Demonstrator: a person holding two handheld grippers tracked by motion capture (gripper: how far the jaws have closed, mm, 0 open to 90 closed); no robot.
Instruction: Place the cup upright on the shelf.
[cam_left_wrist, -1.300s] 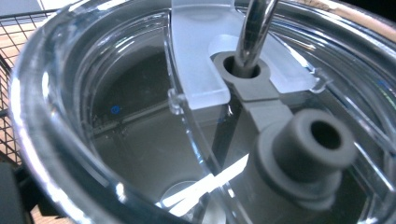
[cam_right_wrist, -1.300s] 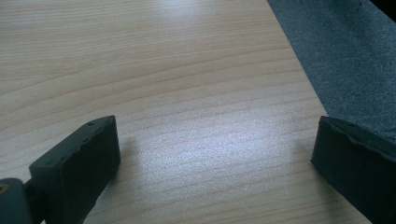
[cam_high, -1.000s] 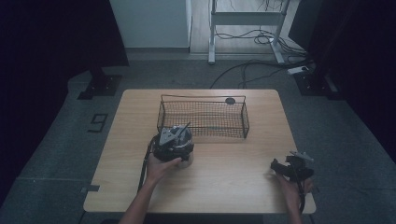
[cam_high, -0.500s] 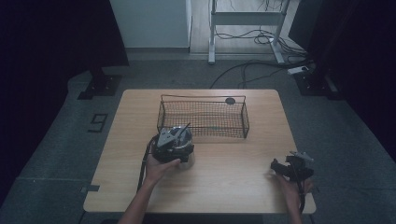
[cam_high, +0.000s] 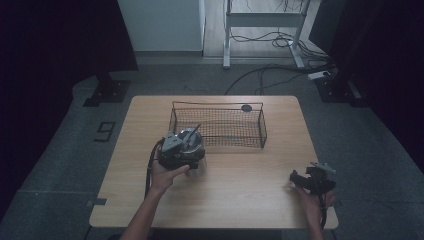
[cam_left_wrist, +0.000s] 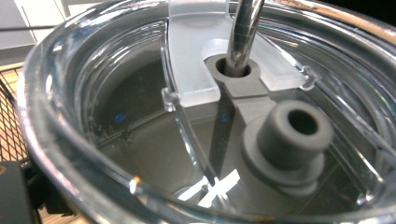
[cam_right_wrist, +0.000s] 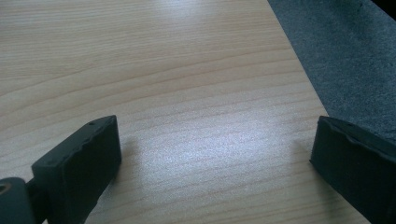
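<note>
1. High view: fixed above the person's side, facing forward and down, far enough to take in the whole wooden table, wire basket and floor beyond.
2. Left gripper view: pressed very close over a clear lid with a metal straw.
3. Right gripper view: low and close over the table's right edge, shared with the high view.

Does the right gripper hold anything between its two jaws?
No, in the right gripper view the right gripper has its jaws wide apart, with bare wooden table between them.
</note>
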